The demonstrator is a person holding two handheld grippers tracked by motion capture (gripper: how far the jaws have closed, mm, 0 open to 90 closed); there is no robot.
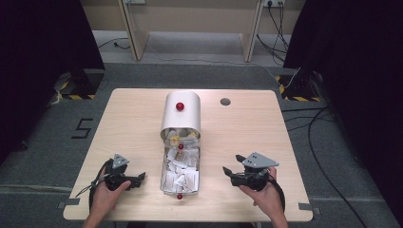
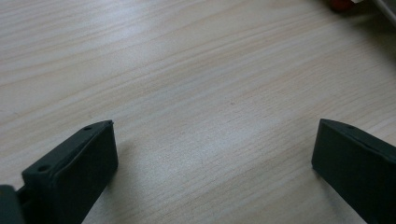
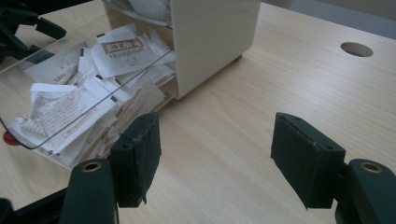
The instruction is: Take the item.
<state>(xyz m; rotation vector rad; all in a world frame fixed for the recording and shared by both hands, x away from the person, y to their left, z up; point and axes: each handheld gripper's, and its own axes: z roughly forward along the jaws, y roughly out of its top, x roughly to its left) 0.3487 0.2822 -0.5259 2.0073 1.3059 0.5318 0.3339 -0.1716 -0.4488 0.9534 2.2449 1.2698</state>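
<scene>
A cream box with a rounded top (image 1: 181,114) (image 3: 212,42) lies on the wooden table (image 1: 247,133), a red knob (image 1: 179,106) on it. Its clear drawer (image 1: 180,172) (image 3: 70,93) is pulled out toward me, full of white paper sachets (image 3: 65,109), with a red knob (image 1: 179,195) at its front. My left gripper (image 1: 141,178) (image 2: 215,158) sits left of the drawer, open over bare wood. My right gripper (image 1: 226,169) (image 3: 215,149) is to the right of the drawer, jaws open and empty, pointing at the box.
A round cable hole (image 1: 225,101) (image 3: 356,49) sits in the table at the back right. Cables (image 1: 313,142) lie on the grey floor to the right. Wooden table legs (image 1: 135,33) stand beyond the table.
</scene>
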